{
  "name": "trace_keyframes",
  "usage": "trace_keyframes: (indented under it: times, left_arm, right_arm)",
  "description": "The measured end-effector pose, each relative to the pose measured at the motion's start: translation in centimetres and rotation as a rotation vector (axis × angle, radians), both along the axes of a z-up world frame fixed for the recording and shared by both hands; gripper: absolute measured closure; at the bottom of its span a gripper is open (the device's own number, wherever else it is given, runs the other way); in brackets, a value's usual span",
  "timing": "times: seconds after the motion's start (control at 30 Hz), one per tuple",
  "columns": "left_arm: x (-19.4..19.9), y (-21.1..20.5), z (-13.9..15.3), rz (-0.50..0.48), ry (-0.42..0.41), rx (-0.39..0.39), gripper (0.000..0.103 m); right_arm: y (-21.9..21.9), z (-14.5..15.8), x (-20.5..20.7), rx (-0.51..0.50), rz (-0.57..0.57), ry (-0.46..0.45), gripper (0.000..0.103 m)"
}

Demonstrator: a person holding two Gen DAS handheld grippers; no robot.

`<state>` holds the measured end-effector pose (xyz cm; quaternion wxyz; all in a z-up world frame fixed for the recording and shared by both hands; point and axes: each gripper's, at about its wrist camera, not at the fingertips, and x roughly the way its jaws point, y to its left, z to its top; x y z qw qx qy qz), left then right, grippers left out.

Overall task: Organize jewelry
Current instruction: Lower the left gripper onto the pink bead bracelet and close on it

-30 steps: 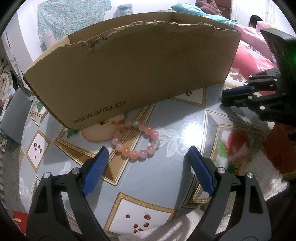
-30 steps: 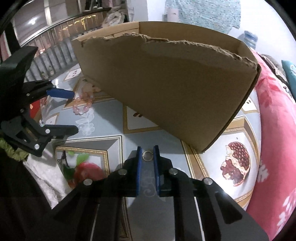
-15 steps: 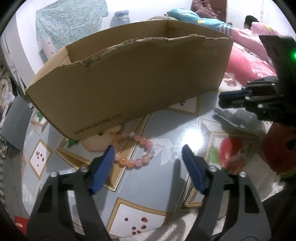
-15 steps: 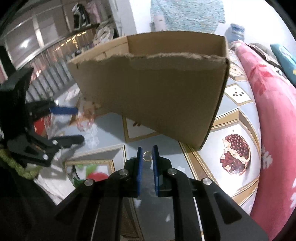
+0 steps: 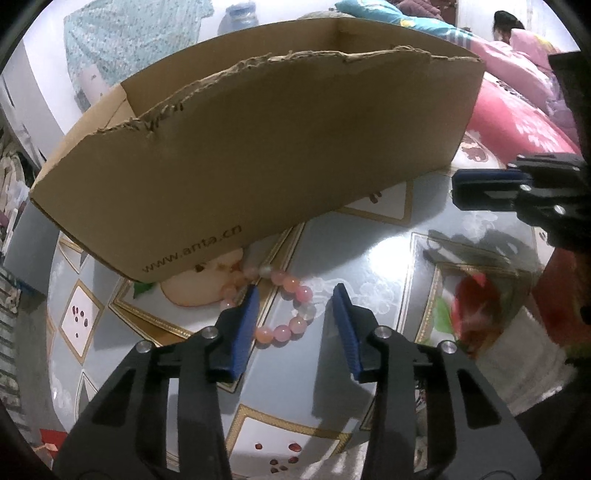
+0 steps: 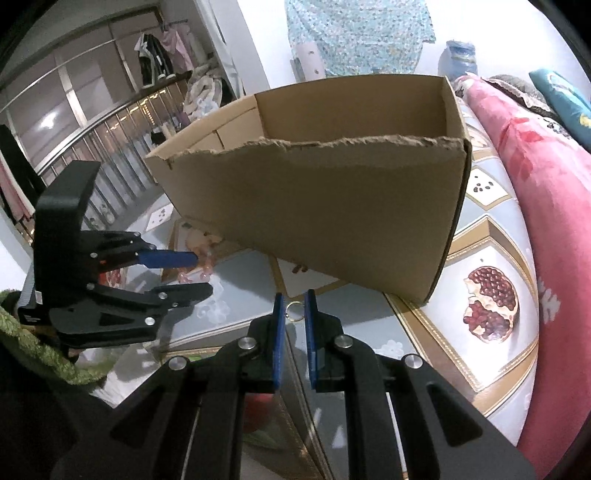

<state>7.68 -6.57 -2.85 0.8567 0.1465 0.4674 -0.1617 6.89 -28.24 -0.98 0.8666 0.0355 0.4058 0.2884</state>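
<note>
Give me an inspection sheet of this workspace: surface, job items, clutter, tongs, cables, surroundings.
Surface: table under a glossy grey cloth printed with fruit; lamp glare on it.
Job's things: bead bracelet lies on the cloth in front of the box; ring held in the air; the box is open-topped with a torn front edge, its contents hidden.
Clutter: nothing seen.
Tongs: left tongs open, straddling part of the bracelet, not closed on it; right tongs shut on the ring.
Cables: nothing seen.
Surroundings: pink bedding to the right; hanging clothes and a railing to the left; patterned cloth on the far wall.
</note>
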Motion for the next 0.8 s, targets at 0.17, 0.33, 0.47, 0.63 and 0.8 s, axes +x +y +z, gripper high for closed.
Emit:
trace_keyframes:
  times: [0.17, 0.33, 0.47, 0.63, 0.8]
  left_arm:
    - [0.4, -0.3, 0.1, 0.015, 0.023, 0.004, 0.068]
    - [1.0, -0.9, 0.3, 0.026, 0.043, -0.001, 0.071]
    - [1.7, -0.8, 0.3, 0.029, 0.058, -0.013, 0.075]
    - [1.6, -1.0, 0.2, 0.034, 0.066, -0.025, 0.08]
    - [1.5, -1.1, 0.1, 0.042, 0.073, -0.035, 0.081]
  right_arm:
    - [0.1, 0.0, -0.1, -0.007, -0.016, 0.002, 0.092]
    - [0.1, -0.4, -0.1, -0.017, -0.041, 0.028, 0.092]
    - [0.2, -0.6, -0.1, -0.01, -0.059, 0.04, 0.092]
    - [0.1, -0.6, 0.0, -0.001, -0.079, 0.051, 0.092]
    - [0.1, -0.9, -0.1, -0.005, -0.092, 0.061, 0.092]
